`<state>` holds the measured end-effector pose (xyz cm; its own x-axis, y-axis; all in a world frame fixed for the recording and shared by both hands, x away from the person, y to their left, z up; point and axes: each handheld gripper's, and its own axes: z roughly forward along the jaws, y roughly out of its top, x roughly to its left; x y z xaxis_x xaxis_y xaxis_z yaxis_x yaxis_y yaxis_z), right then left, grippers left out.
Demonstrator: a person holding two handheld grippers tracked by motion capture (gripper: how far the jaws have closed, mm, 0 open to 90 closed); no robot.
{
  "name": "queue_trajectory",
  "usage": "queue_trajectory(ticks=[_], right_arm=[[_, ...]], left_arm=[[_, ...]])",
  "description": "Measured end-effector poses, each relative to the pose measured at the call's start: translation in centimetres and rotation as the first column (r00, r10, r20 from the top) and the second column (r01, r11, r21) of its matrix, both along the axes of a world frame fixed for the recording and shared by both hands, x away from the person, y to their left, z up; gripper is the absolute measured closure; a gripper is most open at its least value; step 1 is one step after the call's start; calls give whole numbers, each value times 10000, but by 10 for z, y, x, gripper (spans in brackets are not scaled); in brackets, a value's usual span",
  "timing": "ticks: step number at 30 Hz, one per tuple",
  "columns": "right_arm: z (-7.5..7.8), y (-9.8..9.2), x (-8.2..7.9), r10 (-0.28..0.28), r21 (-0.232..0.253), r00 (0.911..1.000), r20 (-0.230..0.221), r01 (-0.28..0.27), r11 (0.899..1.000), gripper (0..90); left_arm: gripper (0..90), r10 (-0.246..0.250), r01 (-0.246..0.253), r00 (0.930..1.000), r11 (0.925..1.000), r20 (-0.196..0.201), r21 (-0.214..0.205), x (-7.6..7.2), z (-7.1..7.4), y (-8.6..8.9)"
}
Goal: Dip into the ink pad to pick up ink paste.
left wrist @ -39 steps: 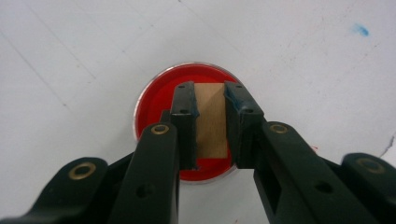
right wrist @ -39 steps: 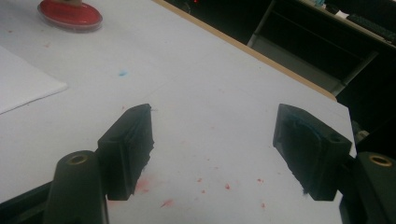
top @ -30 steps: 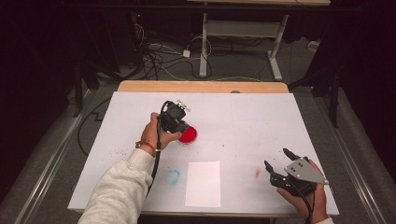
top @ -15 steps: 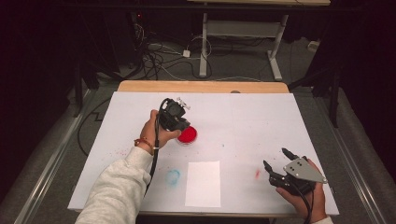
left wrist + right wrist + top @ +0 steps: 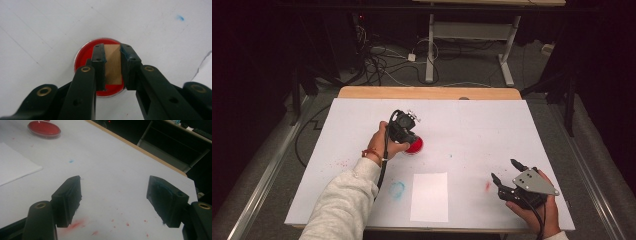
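The left tongs [image 5: 113, 67] were clamped on a small brown block [image 5: 111, 65], right over a round red dish [image 5: 83, 58]. The dish sat on the white surface [image 5: 472, 130], near its middle. The right tongs [image 5: 113, 202] stood wide apart with nothing in them, resting by the near right corner. A white sheet of paper [image 5: 429, 196] lay between the two hands. Red smudges [image 5: 75, 225] marked the surface by the right tongs.

Left claw [image 5: 411, 141] with its wooden block [image 5: 112, 63], now lower, closer over the red dish [image 5: 416, 146].
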<state>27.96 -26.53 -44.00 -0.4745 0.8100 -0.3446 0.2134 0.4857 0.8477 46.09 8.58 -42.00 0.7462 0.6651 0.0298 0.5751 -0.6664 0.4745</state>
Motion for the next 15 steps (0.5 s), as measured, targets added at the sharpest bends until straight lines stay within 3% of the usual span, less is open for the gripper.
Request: queue_trajectory(ticks=[2,8,15], right_arm=[[0,-1,0,-2,-30,10000,3,2,10000,283],[1,1,-2,58,-119,9999,87,-57,9999,282],[0,1,-2,114,-171,9999,40,-113,9998,279]], left_arm=[[736,-46,48,9998,9999,-174,94,1,-6,-2],[736,85,-79,9998,9994,-180,341,4,-16,-4],[739,5,-10,9994,9999,-335,-152,7,-19,3]])
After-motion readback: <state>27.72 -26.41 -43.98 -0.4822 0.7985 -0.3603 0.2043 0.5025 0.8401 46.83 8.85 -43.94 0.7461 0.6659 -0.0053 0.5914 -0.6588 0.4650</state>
